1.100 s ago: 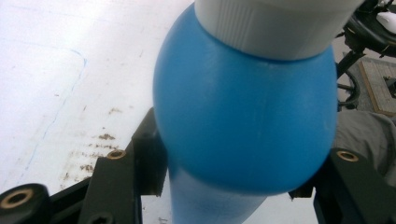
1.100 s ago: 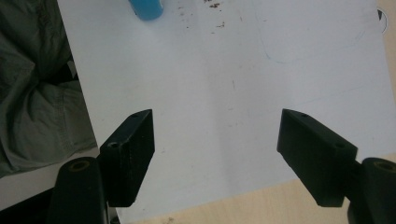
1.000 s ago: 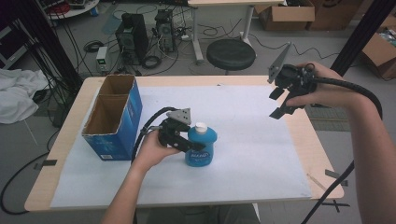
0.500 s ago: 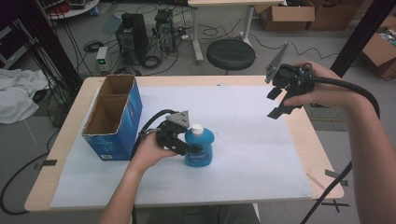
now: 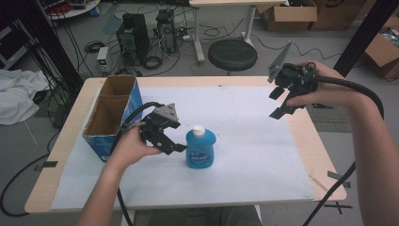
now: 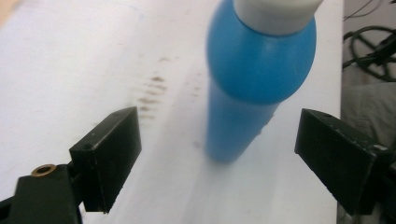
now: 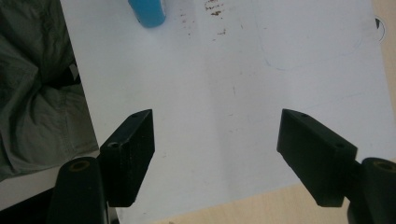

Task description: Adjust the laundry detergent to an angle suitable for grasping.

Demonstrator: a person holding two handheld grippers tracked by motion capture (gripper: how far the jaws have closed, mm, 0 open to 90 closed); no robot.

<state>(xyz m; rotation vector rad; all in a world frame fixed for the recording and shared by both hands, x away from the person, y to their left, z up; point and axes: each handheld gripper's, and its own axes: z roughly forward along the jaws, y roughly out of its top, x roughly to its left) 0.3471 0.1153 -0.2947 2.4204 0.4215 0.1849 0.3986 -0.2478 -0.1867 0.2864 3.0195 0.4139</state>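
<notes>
A blue bottle with a white cap stands upright on the white table cover, a little left of the middle. My left gripper is just left of it, open, with its jaws pointing at the bottle and apart from it. In the left gripper view the bottle rises ahead between the wide-spread jaws of that gripper. My right gripper hangs open above the table's far right part with nothing in it. Its own view has the open right gripper over bare cover and the bottle's base far off.
An open blue cardboard box with two compartments stands at the table's left edge, close behind my left hand. A round stool and cables are on the floor beyond the table. Brown specks mark the cover near the bottle.
My left gripper has drawn back a little to the left, away from the bottle, which stays upright in place. The right gripper has barely moved.
</notes>
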